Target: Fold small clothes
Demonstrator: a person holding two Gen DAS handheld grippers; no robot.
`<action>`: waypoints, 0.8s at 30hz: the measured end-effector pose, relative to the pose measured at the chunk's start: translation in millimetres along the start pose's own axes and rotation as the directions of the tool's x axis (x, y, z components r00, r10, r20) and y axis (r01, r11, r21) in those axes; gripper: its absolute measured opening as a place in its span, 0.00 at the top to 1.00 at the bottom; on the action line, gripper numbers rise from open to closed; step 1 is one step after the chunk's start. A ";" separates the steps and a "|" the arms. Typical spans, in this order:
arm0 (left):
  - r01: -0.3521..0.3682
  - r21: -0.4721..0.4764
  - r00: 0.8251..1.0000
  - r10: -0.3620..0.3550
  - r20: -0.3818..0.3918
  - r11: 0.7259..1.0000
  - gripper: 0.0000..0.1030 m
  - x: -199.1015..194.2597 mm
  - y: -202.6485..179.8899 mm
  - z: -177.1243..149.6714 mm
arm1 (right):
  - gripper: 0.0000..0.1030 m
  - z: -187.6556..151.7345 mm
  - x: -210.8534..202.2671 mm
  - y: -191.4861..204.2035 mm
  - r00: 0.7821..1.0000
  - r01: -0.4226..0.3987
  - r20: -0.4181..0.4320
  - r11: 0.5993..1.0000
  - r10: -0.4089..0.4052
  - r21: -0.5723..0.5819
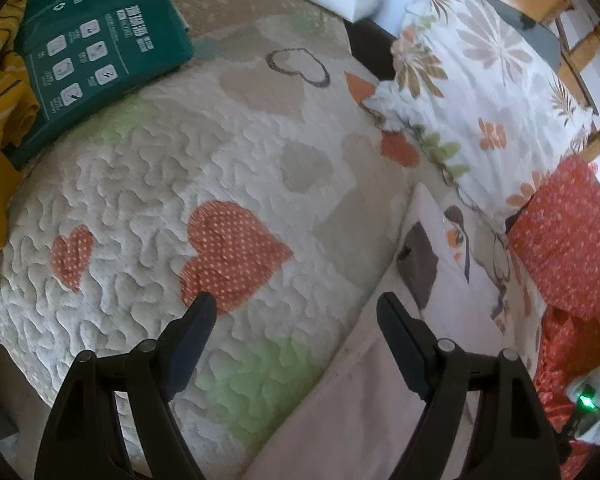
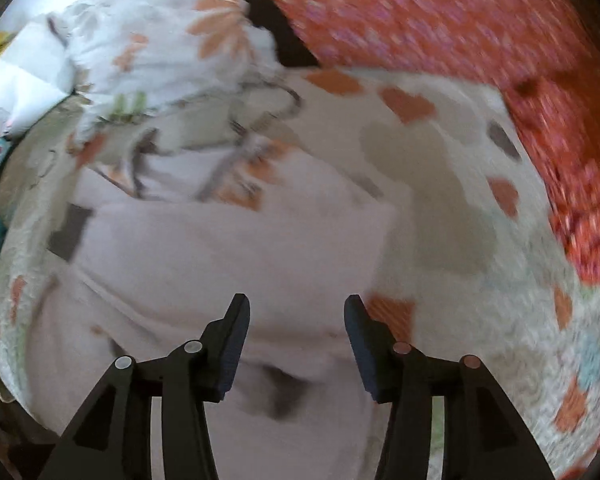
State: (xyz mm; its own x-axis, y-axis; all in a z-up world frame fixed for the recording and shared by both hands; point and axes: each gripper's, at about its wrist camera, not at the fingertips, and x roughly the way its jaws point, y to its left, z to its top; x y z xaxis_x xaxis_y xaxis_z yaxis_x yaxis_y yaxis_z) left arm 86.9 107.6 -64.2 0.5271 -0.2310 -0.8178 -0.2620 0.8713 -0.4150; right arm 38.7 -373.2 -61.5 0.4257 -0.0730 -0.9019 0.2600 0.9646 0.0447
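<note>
One garment: pale pink cloth [image 2: 236, 248], soft and smooth, spread flat on the quilt, a dark square patch near its far left edge; blurred in the right wrist view.
Garment against right fingers: directly under and ahead of the right gripper [image 2: 296, 306], its right edge close by the right-hand fingertip.
Right fingers: spread apart, grasping nothing.
Garment against left fingers: pink cloth [image 1: 360, 412] below and right of the left gripper [image 1: 296, 304], reaching under the right-hand fingertip.
Left fingers: released, wide apart, nothing between.
Quilt [image 1: 204, 184]: cream, puckered stitching, dotted orange hearts, beige and green patches.
Floral pillow [image 1: 484, 92]: white, ruffled, just beyond the garment.
Red dotted fabric [image 1: 572, 236]: right of the garment.
Green printed pack [image 1: 96, 48]: far left, well apart.
Yellow cloth [image 1: 0, 92]: left edge, beside the pack.
</note>
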 end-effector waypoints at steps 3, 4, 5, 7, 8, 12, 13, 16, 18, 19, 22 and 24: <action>-0.006 0.011 1.000 0.007 -0.012 1.000 0.21 3.9 -5.6 -2.5 | 0.48 -16.2 12.1 -2.4 0.999 -0.049 -0.021 0.999 0.049 0.016; -0.009 0.013 1.000 0.009 -0.016 1.000 0.21 5.2 -7.6 -2.8 | 0.47 -21.1 14.1 -0.5 0.997 -0.069 -0.019 0.997 0.069 0.018; -0.010 0.015 1.000 0.010 -0.017 1.000 0.21 5.9 -9.6 -2.8 | 0.45 -25.7 15.6 0.3 0.997 -0.079 -0.016 0.997 0.079 0.015; -0.006 0.017 1.000 0.007 -0.017 1.000 0.21 6.7 -11.8 -1.9 | 0.43 -36.1 12.5 4.8 0.997 -0.081 0.005 0.997 0.081 0.000; -0.005 0.018 1.000 0.006 -0.017 1.000 0.21 7.0 -13.1 -1.6 | 0.41 -42.9 8.4 8.5 0.997 -0.071 0.027 0.997 0.072 -0.015; 0.001 0.026 1.000 -0.001 -0.030 1.000 0.21 10.5 -19.3 -2.0 | 0.38 -52.4 11.6 29.1 0.996 0.072 0.071 0.988 -0.062 -0.139; 0.002 0.028 0.999 -0.001 -0.032 1.000 0.21 11.2 -20.4 -2.5 | 0.38 -49.7 16.1 35.8 0.988 0.142 0.091 0.973 -0.128 -0.179; 0.003 0.026 0.999 -0.002 -0.040 1.000 0.21 13.2 -22.3 -4.6 | 0.39 -40.1 18.8 37.6 0.942 0.307 0.198 0.934 -0.271 -0.184; 0.002 0.020 0.999 -0.001 -0.047 1.000 0.21 15.4 -21.3 -4.5 | 0.39 -40.2 14.8 25.7 0.940 0.300 0.204 0.947 -0.272 -0.116; 0.000 0.018 0.999 0.001 -0.050 1.000 0.21 16.2 -20.7 -4.2 | 0.39 -43.6 11.9 15.7 0.946 0.275 0.194 0.959 -0.258 -0.068; 0.005 0.005 0.998 -0.005 -0.056 1.000 0.21 17.0 -18.3 -3.0 | 0.39 -56.0 4.2 -8.5 0.948 0.268 0.176 0.964 -0.264 0.004; 0.005 0.004 0.998 -0.005 -0.059 1.000 0.21 17.8 -18.2 -2.8 | 0.38 -63.9 -1.9 -23.2 0.953 0.258 0.151 0.965 -0.263 0.057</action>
State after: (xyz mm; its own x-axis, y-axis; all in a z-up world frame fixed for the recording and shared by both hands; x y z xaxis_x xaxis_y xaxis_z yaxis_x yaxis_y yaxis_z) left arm 98.8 86.5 -72.3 0.4802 -0.2601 -0.8377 -0.2565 0.8716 -0.4177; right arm -23.5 -379.3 -88.3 0.4682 -0.3619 -0.8061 0.4095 0.8973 -0.1650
